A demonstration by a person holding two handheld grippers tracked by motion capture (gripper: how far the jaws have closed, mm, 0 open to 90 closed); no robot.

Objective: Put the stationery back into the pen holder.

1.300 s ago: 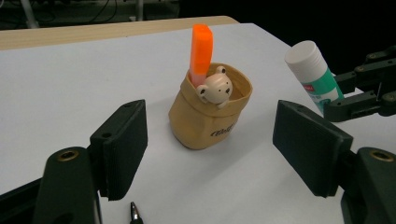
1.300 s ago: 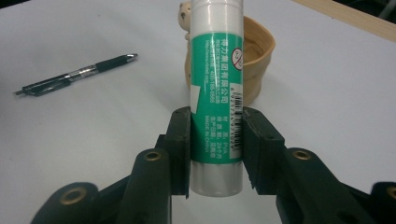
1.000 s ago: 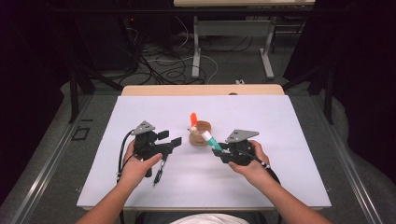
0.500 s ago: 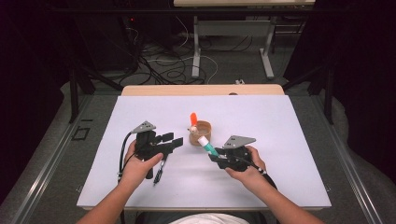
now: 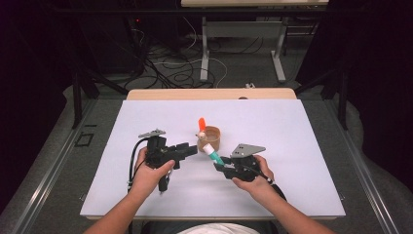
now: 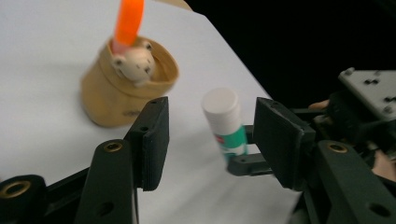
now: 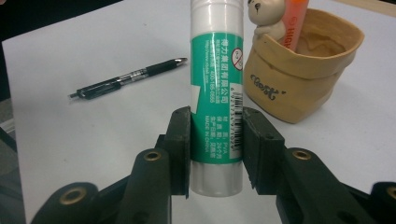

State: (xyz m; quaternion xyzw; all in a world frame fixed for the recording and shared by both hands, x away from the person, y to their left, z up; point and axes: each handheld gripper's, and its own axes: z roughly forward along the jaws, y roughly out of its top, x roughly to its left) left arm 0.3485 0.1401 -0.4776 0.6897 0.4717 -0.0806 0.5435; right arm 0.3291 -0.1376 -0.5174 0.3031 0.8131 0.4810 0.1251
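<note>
We held the rigid, light, probably slippery glue stick (image 7: pixel 216 93) low on its barrel, right gripper (image 7: pixel 217 144) clamped; left gripper (image 6: pixel 210 135), jaws apart and just closing, straddled its cap.

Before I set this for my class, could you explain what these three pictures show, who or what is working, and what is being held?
No robot here: a person at a table holds a black two-jaw tool in each hand. One picture looks down from above the white table sheet; the other two come from cameras riding on each tool, looking along its jaws.

The right gripper is clamped on a green-and-white glue stick with a white cap. The left gripper has that stick's cap end between its jaws, which have just been closing but are not touching it.

On the sheet stand a tan bag-shaped pen cup with a small bear figure on its rim and an orange marker inside. A black pen lies nearby.
</note>
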